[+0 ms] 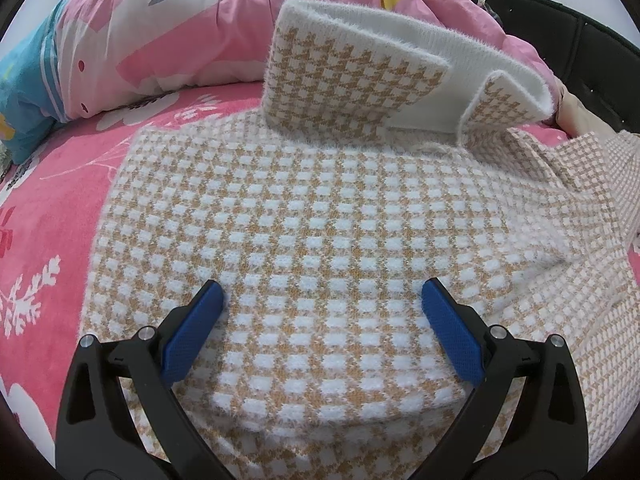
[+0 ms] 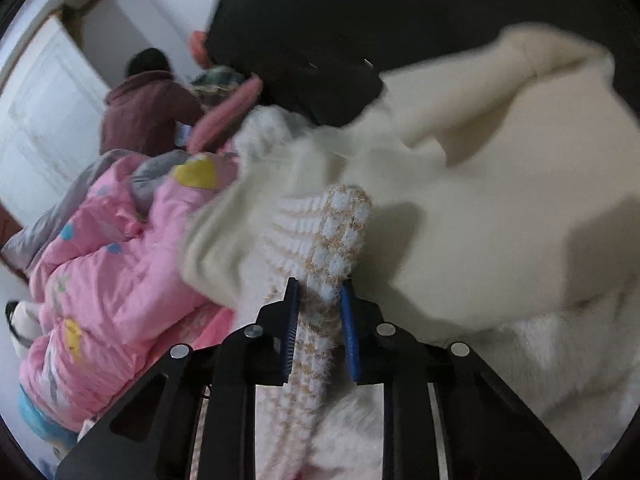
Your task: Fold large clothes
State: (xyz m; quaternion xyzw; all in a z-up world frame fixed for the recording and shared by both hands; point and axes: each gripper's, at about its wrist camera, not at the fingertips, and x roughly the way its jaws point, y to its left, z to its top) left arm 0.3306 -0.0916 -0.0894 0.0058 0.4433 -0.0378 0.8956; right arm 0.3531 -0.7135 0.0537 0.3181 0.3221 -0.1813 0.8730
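Note:
A fuzzy tan-and-white houndstooth sweater (image 1: pixel 320 216) lies spread on the pink bed sheet (image 1: pixel 52 208). Its collar (image 1: pixel 360 76) stands up at the far side, showing the white inside. My left gripper (image 1: pixel 322 294) is open and empty, its blue pads low over the sweater's body. In the right wrist view my right gripper (image 2: pixel 319 292) is shut on a bunched edge of the sweater (image 2: pixel 336 236) and holds it lifted; the cream-white inside (image 2: pixel 480 200) of the sweater hangs blurred in front of it.
A crumpled pink floral quilt (image 1: pixel 152 28) lies along the far side of the bed and also shows in the right wrist view (image 2: pixel 108 256). A black headboard (image 1: pixel 568 40) stands at the right. A person in a maroon jacket (image 2: pixel 148 112) stands by a white door (image 2: pixel 44 120).

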